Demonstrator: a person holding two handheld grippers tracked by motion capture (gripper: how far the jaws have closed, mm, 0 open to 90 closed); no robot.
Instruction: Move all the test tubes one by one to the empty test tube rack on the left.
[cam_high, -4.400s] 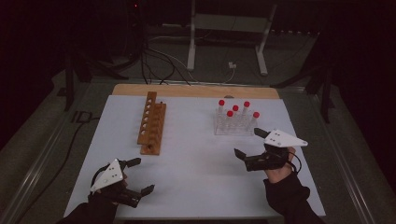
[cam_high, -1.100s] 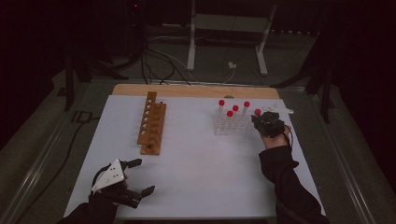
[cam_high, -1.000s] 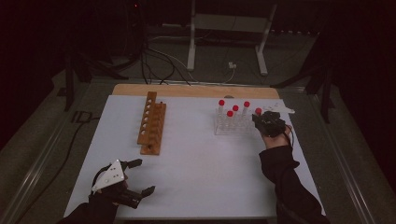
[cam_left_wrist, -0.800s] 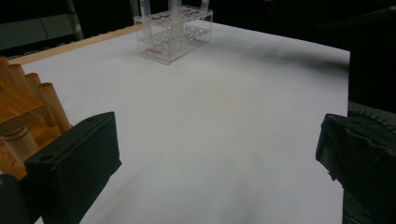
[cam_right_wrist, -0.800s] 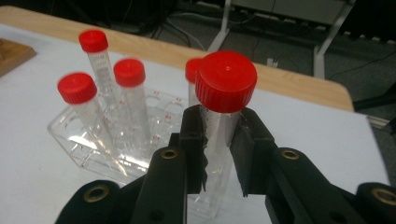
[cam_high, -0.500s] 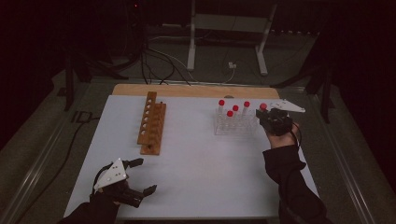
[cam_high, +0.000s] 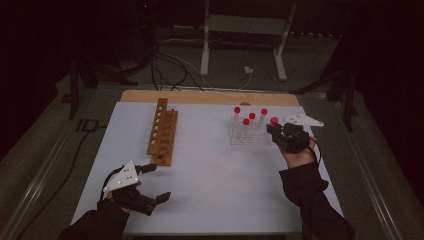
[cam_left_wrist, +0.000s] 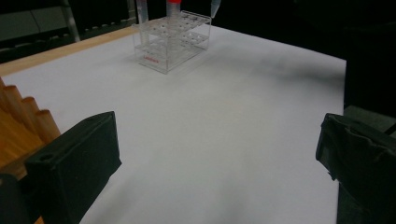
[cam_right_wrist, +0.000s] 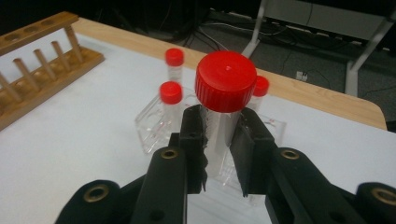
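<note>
My right gripper is shut on a clear tube with a red cap and holds it upright over the right end of the clear plastic rack. In the high view this gripper and its tube are just right of the clear rack, where several red-capped tubes still stand. In the left gripper view the held tube's pointed tip hangs above the rack. My left gripper rests open and empty near the front left edge; its jaws stand wide apart.
A wooden tube rack with empty holes lies lengthwise left of centre, and its near end is close to my left gripper. The white table top has a wooden strip along its far edge. Cables and a metal stand are on the floor behind.
My right gripper has risen a little with the red-capped tube, drawing it up out of the clear rack. The left gripper has stayed put.
</note>
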